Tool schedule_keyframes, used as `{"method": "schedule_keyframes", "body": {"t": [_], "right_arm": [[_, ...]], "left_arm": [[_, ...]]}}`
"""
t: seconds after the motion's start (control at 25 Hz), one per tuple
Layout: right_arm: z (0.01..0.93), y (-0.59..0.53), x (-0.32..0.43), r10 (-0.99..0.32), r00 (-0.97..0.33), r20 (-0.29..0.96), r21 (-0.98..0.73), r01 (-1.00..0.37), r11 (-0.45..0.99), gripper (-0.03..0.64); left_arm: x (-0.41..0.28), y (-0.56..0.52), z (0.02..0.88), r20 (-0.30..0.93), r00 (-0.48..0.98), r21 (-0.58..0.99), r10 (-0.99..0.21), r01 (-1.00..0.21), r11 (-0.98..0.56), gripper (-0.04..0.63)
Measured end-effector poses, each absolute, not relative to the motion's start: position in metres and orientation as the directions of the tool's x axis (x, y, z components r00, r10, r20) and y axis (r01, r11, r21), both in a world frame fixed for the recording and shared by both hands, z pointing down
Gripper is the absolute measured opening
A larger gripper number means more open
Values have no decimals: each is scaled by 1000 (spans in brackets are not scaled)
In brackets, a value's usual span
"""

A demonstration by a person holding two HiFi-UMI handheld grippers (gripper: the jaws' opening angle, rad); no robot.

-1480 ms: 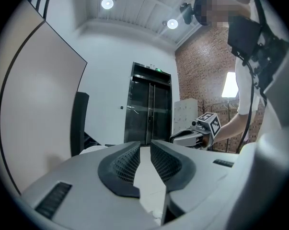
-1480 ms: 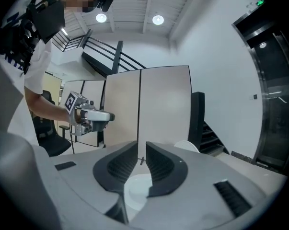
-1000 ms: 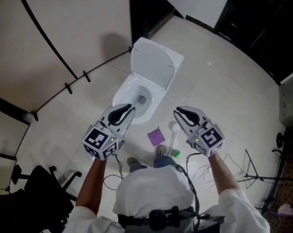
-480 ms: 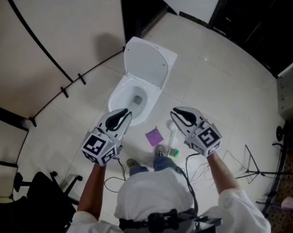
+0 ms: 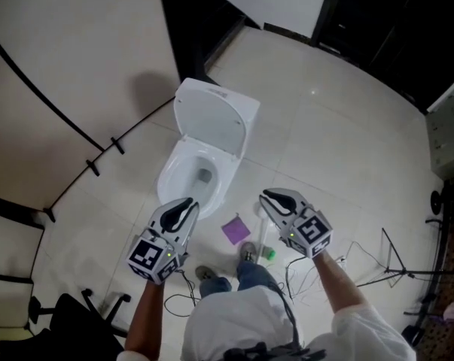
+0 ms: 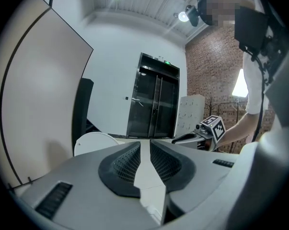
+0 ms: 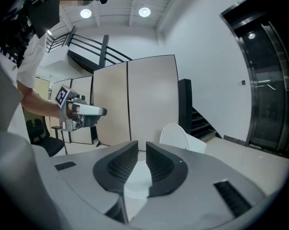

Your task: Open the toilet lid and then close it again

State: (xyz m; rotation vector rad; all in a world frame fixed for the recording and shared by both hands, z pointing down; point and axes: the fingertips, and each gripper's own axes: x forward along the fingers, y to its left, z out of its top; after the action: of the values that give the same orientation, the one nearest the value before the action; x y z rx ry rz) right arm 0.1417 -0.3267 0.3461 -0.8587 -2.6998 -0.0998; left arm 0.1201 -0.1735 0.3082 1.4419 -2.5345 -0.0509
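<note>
The white toilet lid (image 5: pixel 211 122) stands raised behind the open bowl (image 5: pixel 183 177), while the left tongs (image 5: pixel 186 203) and right tongs (image 5: pixel 267 195) hover nearer, both clenched on nothing.

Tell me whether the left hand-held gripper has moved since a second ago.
Yes: the left hand-held gripper has drawn back from the toilet bowl, toward the person.

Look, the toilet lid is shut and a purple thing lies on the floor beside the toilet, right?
No. The toilet lid is up, leaning back over the open bowl, as the head view shows. The purple thing does lie on the floor beside the bowl.
</note>
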Motion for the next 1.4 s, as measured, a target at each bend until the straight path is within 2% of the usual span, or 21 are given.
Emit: {"method": "schedule_keyframes", "body": {"t": [0.24,0.4,0.68,1.04,1.08,1.16,1.4], "right_arm": [[405,-379,84,544,-777,316,-109,540,835,121],[458,-406,37,563,-756,333,-172,538,825,139],[551,-426,-68,570,-721,393,-228,524,820,172],[590,-405,-142,602,-686,409,-205,573,793,190],[590,-404,-145,595,-690,412,-191,573,797,181],[589,-406,-149,570,-703,425,-155,564,811,41],[585,-394,-137,534,-707,463,-36,587,808,35]], "left_arm": [[79,-215,344,241,-493,137,-836,-836,532,57],[42,-245,362,212,-514,104,-831,-834,542,57],[-3,-277,407,249,-498,40,-831,-852,523,57],[-16,-265,453,275,-516,93,-811,-826,557,58],[-15,-261,457,281,-519,98,-807,-822,562,58],[-13,-252,462,289,-526,107,-800,-813,573,58],[-3,-209,471,288,-576,132,-765,-767,628,58]]}}
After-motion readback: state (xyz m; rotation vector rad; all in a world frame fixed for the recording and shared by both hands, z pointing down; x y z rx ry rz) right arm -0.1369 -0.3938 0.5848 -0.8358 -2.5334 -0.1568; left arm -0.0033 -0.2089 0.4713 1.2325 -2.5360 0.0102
